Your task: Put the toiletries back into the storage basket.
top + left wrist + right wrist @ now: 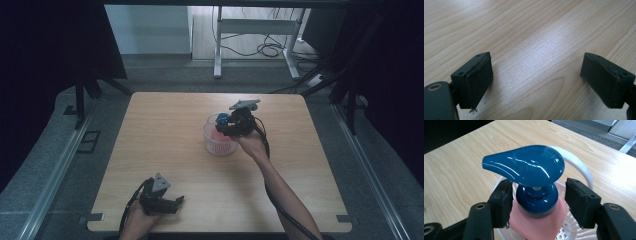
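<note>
A pink bottle (pixel 537 223) with a glossy blue pump head (pixel 529 166) stands upright in a small white perforated basket (pixel 580 167) near the middle of the wooden table (pixel 165 130). My right gripper (pixel 539 192) straddles the pump's blue collar. Its left pad sits at the collar and its right pad stands off with a visible gap, so it is open. From above, the basket (pixel 216 146) and the right gripper (pixel 231 125) sit together right of centre. My left gripper (pixel 177 202) rests by the front edge, open (pixel 536 67) over bare wood.
The table's front edge runs just behind the left hand. Dark curtains hang on both sides. Beyond the far edge stands a white desk frame (pixel 255 30) with cables on the floor. Bare wood stretches across the table's left half.
</note>
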{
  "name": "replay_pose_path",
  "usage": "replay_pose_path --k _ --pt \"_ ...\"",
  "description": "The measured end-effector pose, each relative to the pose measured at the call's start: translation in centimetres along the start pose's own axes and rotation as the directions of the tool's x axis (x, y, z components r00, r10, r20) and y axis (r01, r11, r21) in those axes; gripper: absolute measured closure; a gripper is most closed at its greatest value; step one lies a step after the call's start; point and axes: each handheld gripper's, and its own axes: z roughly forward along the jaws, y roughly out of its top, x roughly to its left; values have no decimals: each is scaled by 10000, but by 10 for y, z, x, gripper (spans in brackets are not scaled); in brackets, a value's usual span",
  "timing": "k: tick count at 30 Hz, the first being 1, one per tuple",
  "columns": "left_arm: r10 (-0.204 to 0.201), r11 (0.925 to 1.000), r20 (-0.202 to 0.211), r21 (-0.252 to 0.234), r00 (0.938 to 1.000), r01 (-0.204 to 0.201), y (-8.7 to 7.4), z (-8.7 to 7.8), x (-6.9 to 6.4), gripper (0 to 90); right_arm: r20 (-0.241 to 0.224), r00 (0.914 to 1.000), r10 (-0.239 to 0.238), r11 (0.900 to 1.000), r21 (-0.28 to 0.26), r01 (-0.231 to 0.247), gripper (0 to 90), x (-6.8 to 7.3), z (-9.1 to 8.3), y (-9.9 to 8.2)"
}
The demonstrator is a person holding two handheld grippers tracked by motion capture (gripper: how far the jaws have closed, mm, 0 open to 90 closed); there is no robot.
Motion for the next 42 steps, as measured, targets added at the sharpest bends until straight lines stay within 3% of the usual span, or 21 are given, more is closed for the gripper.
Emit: replay_pose_path --k 18,28,42 --pt "15 10000 4 7 10000 -15 0 0 0 105 -151 9998 -139 9997 -192 136 240 7 -10 5" --pt "10 10000 2 5 10000 -10 0 0 0 105 -260 9995 -175 9998 13 175 150 12 -14 8" --pt "13 10000 2 3 10000 -13 0 0 0 105 -386 9992 -62 10000 -51 60 127 16 -24 7"
